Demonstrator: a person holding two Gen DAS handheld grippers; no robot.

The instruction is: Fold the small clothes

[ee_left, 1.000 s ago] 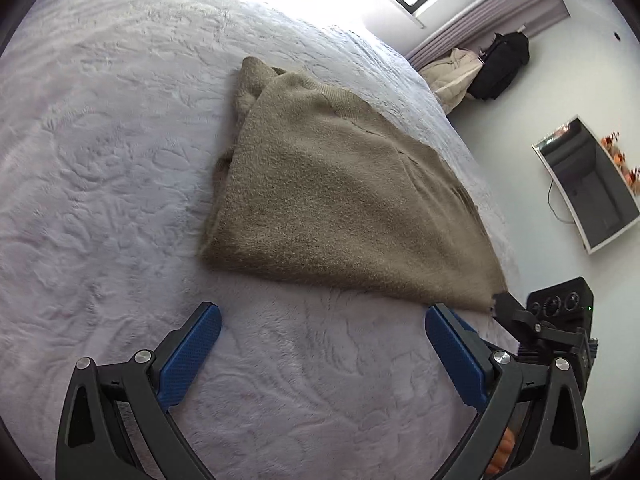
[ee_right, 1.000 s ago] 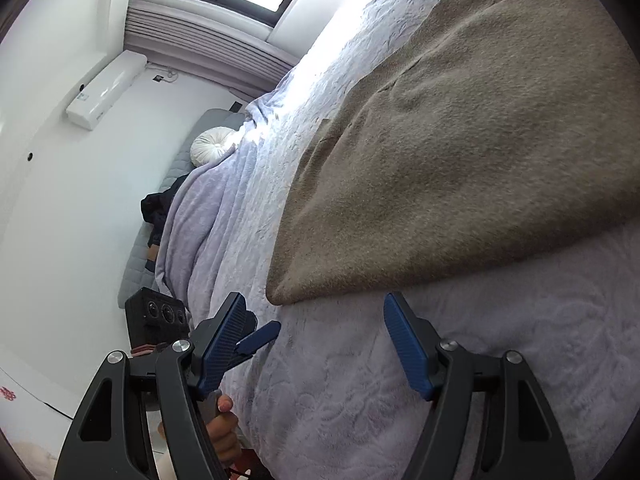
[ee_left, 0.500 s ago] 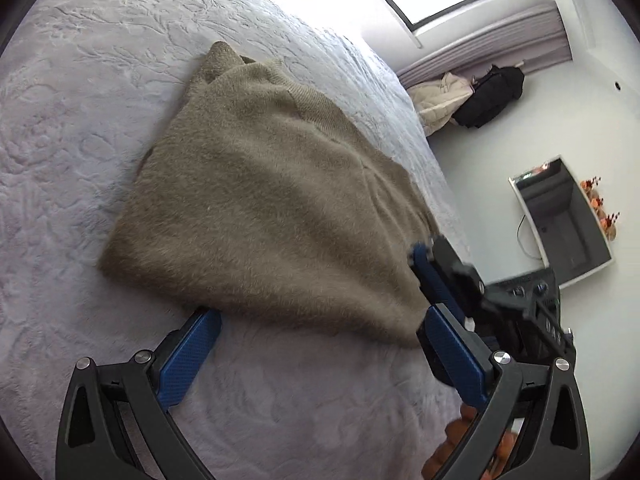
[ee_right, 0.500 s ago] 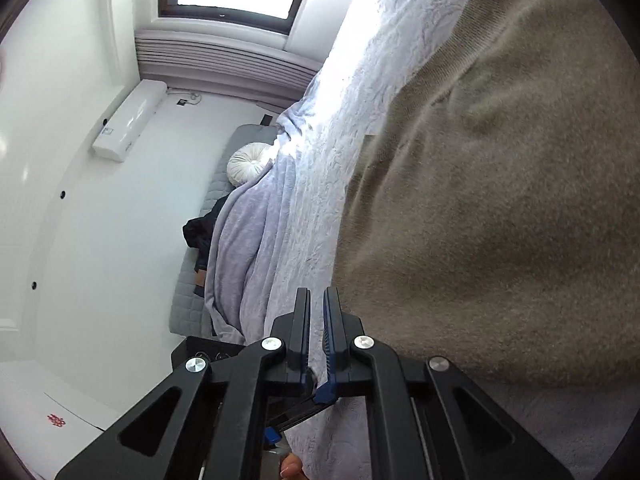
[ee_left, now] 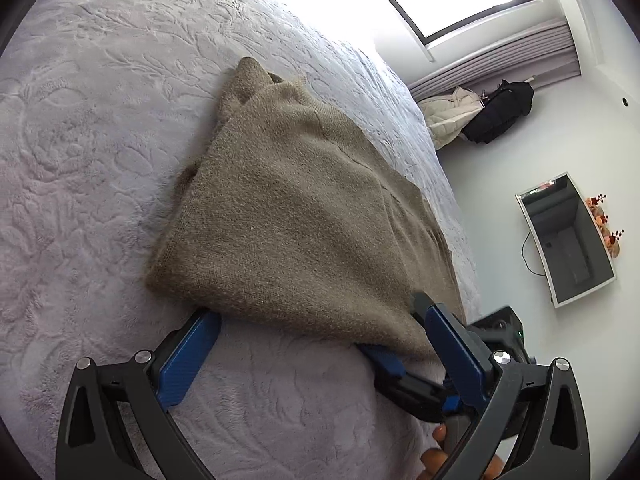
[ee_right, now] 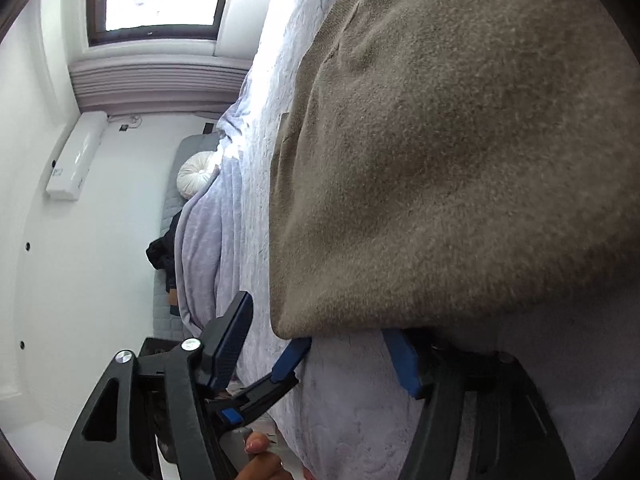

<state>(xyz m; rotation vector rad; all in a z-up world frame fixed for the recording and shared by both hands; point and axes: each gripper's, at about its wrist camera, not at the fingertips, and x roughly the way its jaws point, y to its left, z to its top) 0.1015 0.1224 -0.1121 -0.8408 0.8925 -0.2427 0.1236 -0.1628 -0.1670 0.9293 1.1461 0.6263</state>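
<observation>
I saw a bed under an embossed lavender plush bedspread [ee_left: 120,160], white walls [ee_left: 520,152], a bright dark-framed window [ee_right: 160,0], and a white-framed wall mirror [ee_left: 568,240].

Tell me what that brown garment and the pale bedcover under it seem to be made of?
The brown garment looks like a soft knit, probably wool or a wool-like blend: a fuzzy matte nap, with fine ribbing at one edge. The bedcover looks like plush fleece or velvety synthetic: pale lilac, with a raised floral pattern pressed into a short, slightly shiny pile.
</observation>
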